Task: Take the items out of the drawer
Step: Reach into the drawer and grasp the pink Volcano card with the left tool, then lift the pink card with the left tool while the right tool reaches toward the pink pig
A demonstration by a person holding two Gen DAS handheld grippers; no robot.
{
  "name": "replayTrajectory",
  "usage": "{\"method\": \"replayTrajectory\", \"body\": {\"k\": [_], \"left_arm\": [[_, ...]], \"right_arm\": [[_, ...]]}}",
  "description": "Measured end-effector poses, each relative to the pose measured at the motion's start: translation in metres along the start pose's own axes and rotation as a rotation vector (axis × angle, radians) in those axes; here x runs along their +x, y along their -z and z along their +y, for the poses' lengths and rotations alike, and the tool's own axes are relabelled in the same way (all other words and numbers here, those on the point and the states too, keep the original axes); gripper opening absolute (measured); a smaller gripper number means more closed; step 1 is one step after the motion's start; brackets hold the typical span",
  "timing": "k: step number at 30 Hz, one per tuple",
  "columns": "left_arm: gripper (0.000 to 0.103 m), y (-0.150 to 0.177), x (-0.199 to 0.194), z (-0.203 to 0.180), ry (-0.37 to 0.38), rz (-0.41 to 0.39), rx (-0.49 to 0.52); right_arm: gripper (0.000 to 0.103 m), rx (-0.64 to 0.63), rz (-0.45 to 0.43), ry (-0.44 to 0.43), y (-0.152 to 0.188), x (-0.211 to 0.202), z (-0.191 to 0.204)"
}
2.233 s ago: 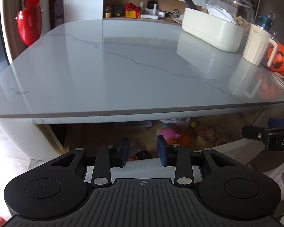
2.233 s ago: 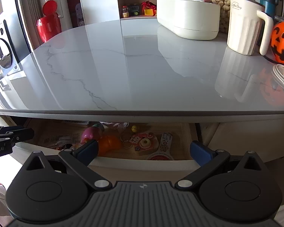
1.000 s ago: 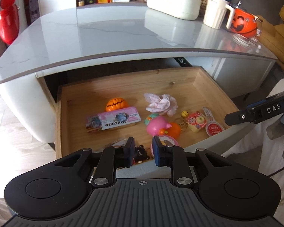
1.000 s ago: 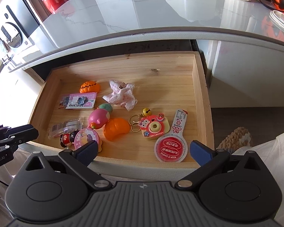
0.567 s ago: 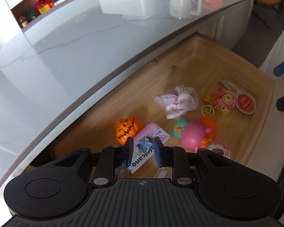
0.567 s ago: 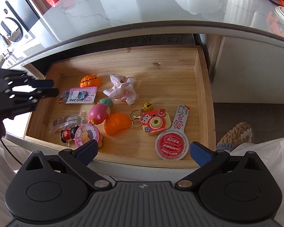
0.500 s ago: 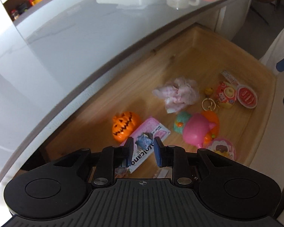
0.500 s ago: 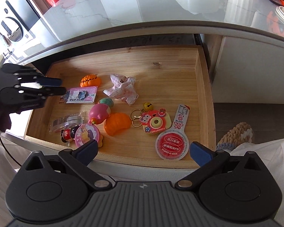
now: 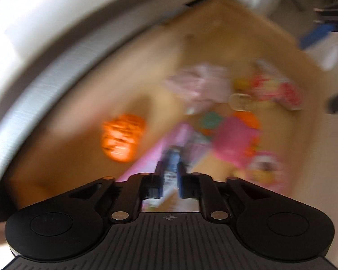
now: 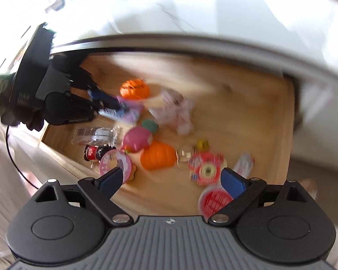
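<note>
Open wooden drawer (image 10: 247, 103) under a white marble surface (image 10: 191, 11), both views blurred by motion. Far left: left tongs (image 10: 106, 106), held by a gloved hand (image 10: 22, 110), reaching in from the drawer's left side, angled down, tips at the pink packet (image 10: 130, 110); in the left wrist view the packet runs between the two narrowly spaced blue pads (image 9: 160, 180), but the blur leaves it unclear whether they are clamped on it. Beside the packet toward the back: small orange jack-o'-lantern (image 10: 134, 88). Front left corner: clear wrapped item (image 10: 94, 135), small black and red figure (image 10: 95, 153), round pink disc (image 10: 116, 164). Centre: pink toy (image 10: 136, 141) with a teal piece (image 10: 149, 126), orange pumpkin (image 10: 157, 156) just beside it, crumpled pink cloth (image 10: 175, 110) behind. Right of centre: yellow bell (image 10: 202, 144), key ring (image 10: 184, 155), pink toy camera (image 10: 206, 168), red and white round tag (image 10: 214, 200). Right tongs (image 10: 172, 181) hover over the front edge, fingers spread wide, holding nothing.
</note>
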State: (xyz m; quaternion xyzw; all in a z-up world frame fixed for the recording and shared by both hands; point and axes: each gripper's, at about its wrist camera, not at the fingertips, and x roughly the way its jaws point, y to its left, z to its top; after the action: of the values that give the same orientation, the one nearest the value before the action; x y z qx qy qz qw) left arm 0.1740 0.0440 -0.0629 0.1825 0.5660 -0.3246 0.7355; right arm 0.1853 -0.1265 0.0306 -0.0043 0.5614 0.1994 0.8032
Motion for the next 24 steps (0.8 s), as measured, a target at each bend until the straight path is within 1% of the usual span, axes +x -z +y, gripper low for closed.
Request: {"method": "replayTrajectory", "body": {"k": [1, 3, 4, 6, 8, 11, 12, 13, 14, 15, 17, 20, 22, 23, 24], "left_arm": [[0.023, 0.002, -0.001, -0.004, -0.010, 0.000, 0.025], [0.021, 0.005, -0.008, -0.015, -0.109, -0.036, 0.091], [0.021, 0.005, -0.011, -0.021, -0.153, -0.062, 0.125], [0.021, 0.006, -0.015, -0.028, -0.205, -0.097, 0.196], [0.021, 0.004, -0.013, -0.028, -0.199, -0.093, 0.246], [0.023, 0.000, -0.002, -0.027, -0.169, -0.056, 0.270], [0.020, 0.002, -0.001, -0.025, -0.152, -0.071, 0.266], [0.021, 0.003, -0.002, -0.023, -0.122, -0.083, 0.252], [0.021, 0.004, -0.001, -0.021, -0.087, -0.075, 0.240], [0.023, 0.006, -0.002, -0.021, -0.070, -0.076, 0.250], [0.024, 0.011, -0.004, -0.025, -0.073, -0.081, 0.289], [0.023, 0.015, -0.007, -0.030, -0.101, -0.092, 0.339], [0.016, 0.018, -0.006, -0.040, -0.101, -0.095, 0.368], [0.013, 0.019, -0.006, -0.041, -0.098, -0.095, 0.383], [0.013, 0.021, -0.006, -0.044, -0.102, -0.094, 0.398]], "right_arm": [[0.095, -0.038, -0.006, 0.011, -0.004, -0.001, 0.003], [0.095, -0.088, -0.029, 0.028, -0.010, -0.003, 0.007], [0.095, -0.099, -0.042, 0.030, -0.013, -0.004, 0.006], [0.094, -0.079, -0.064, 0.011, -0.016, -0.005, 0.000], [0.094, -0.037, -0.064, -0.020, -0.018, -0.004, -0.007], [0.094, -0.018, -0.053, -0.022, -0.019, -0.001, -0.010], [0.094, -0.018, -0.052, -0.021, -0.018, -0.001, -0.010], [0.094, -0.023, -0.050, -0.023, -0.018, -0.001, -0.009], [0.094, -0.030, -0.050, -0.027, -0.017, -0.002, -0.010], [0.094, -0.038, -0.050, -0.031, -0.016, -0.001, -0.008], [0.094, -0.055, -0.049, -0.034, -0.015, 0.000, -0.006], [0.094, -0.066, -0.040, -0.033, -0.014, 0.003, -0.004], [0.094, -0.071, -0.036, -0.032, -0.014, 0.004, -0.002], [0.094, -0.073, -0.034, -0.033, -0.014, 0.005, -0.001], [0.094, -0.071, -0.034, -0.031, -0.014, 0.005, 0.000]]}}
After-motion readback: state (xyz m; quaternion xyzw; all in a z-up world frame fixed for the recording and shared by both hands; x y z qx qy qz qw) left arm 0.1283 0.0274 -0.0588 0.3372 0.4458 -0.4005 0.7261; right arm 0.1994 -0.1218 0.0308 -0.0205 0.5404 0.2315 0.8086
